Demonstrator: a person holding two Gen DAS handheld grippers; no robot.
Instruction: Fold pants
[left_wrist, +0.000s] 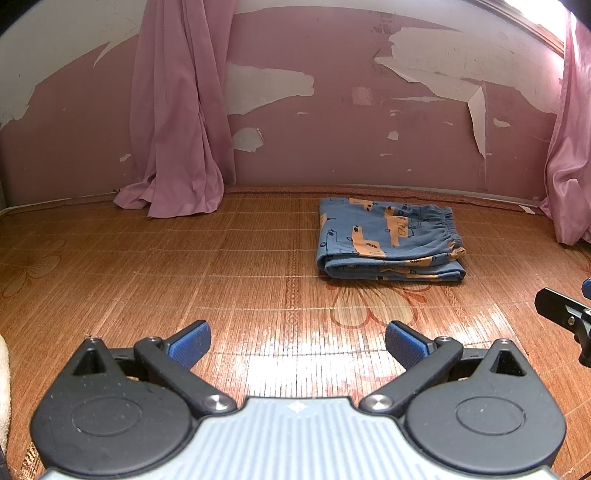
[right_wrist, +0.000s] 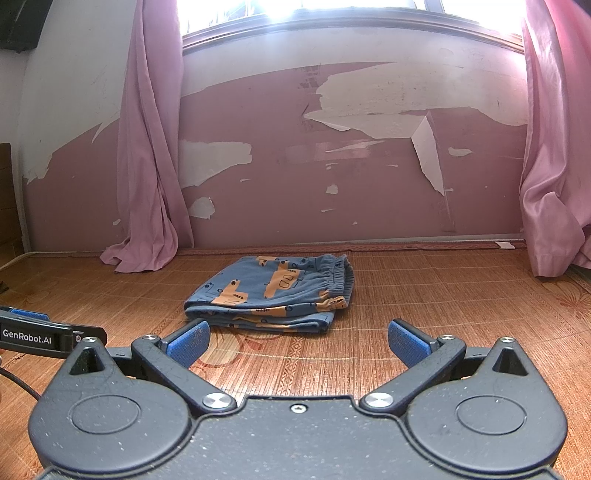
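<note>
Nearest in the left wrist view is the left gripper (left_wrist: 297, 343), its blue-padded jaws spread wide apart with nothing between them, hovering over a woven bamboo mat (left_wrist: 147, 280) printed with faded flowers. In the right wrist view the right gripper (right_wrist: 297, 341) is posed the same way: jaws apart, empty, above the same mat. Each camera catches a sliver of the other tool at its edge, so the two are side by side

Just beyond the right gripper's fingertips, not touching them, lie the pants (right_wrist: 275, 295), blue cloth with orange vehicle shapes. From the left view they sit further ahead and off to the right. They rest flat on the mat as a compact, roughly square stack of several layers, the gathered elastic waistband along the right edge and the folded edges facing the cameras

Judging by this tidy bundle and both tools being clear of it, the folding looks finished, or very nearly so; nothing obvious is left beyond perhaps a little squaring up

Behind stands a pink wall (right_wrist: 280, 184) with peeling paint, pink curtains (right_wrist: 144, 166) on either side, and a bright window (right_wrist: 332, 7) above
</note>
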